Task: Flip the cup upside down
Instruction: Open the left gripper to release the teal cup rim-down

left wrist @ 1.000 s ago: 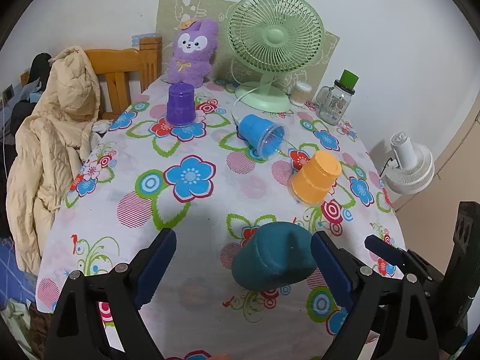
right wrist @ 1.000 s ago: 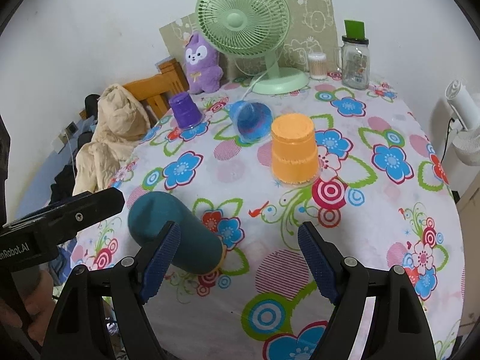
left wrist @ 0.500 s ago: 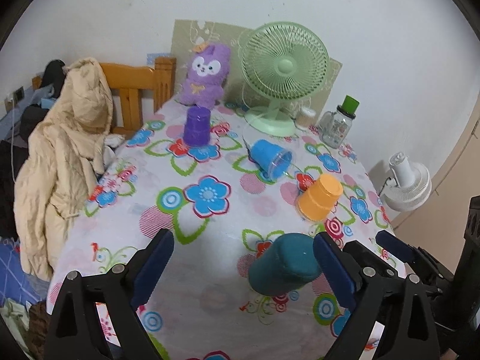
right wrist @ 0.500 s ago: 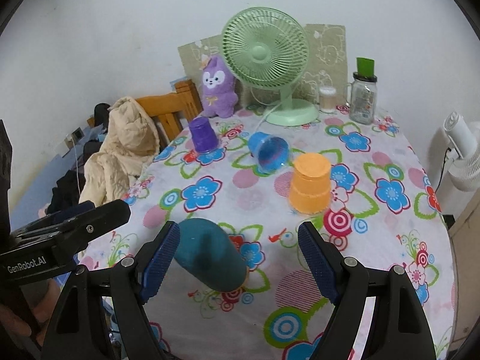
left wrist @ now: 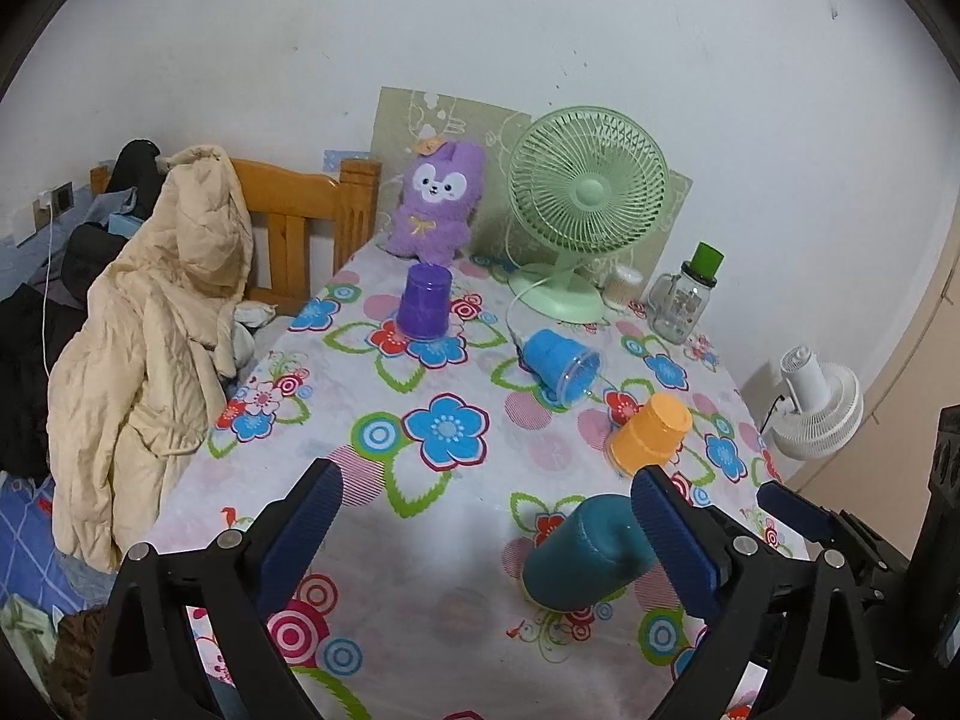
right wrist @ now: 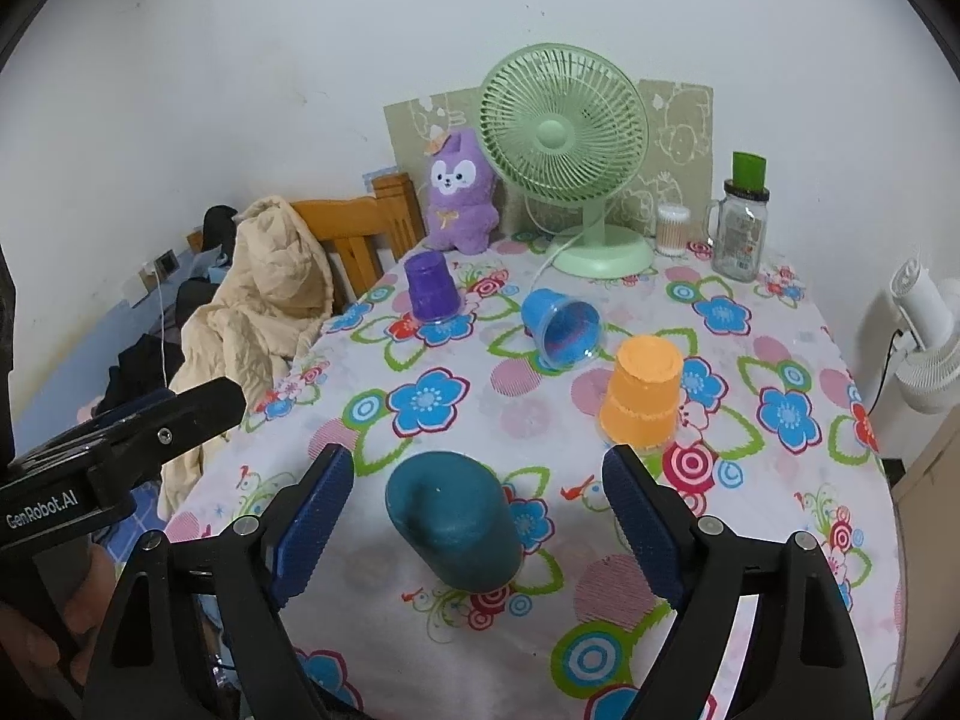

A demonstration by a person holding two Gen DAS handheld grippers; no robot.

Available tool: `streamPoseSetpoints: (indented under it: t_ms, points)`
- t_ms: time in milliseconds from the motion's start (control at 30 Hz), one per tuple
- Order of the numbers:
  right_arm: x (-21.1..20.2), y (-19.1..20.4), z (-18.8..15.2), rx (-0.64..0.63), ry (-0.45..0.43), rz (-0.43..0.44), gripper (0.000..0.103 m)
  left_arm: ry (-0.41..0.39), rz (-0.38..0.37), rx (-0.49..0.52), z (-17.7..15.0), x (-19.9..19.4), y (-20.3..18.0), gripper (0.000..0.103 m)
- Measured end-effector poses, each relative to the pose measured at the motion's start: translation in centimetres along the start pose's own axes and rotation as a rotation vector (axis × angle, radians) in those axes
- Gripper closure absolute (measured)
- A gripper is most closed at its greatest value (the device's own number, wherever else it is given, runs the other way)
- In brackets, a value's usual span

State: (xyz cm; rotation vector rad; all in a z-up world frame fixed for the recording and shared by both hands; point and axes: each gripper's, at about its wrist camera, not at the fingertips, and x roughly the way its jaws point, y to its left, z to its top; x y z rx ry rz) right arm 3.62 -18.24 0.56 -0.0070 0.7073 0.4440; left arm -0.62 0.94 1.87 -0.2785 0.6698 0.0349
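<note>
A teal cup (right wrist: 456, 525) stands upside down on the flowered tablecloth near the front edge; it also shows in the left wrist view (left wrist: 585, 555). A blue cup (right wrist: 561, 327) lies on its side mid-table, mouth toward me. An orange cup (right wrist: 642, 399) and a purple cup (right wrist: 429, 287) stand upside down. My right gripper (right wrist: 477, 531) is open, its fingers apart on either side of the teal cup, held back from it. My left gripper (left wrist: 486, 540) is open and empty, with the teal cup by its right finger.
A green desk fan (right wrist: 567, 126), a purple plush toy (right wrist: 459, 192), a glass jar with a green lid (right wrist: 741, 222) and a cotton swab pot (right wrist: 672, 231) stand at the table's back. A wooden chair with a beige jacket (left wrist: 156, 330) is left. A white fan (right wrist: 927, 342) is right.
Both grippers have pulled back and up from the table, so the view widens. The teal cup stays upside down where it was set; both grippers remain open.
</note>
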Motion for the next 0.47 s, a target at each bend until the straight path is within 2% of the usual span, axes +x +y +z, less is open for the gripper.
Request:
streamPoseSetpoints:
  t_ms: [467]
  points:
    - [-0.29,0.52,0.37,-0.005,-0.015,-0.001,0.016,-0.019,-0.002,0.003,-0.03,-0.48,0.72,0.005]
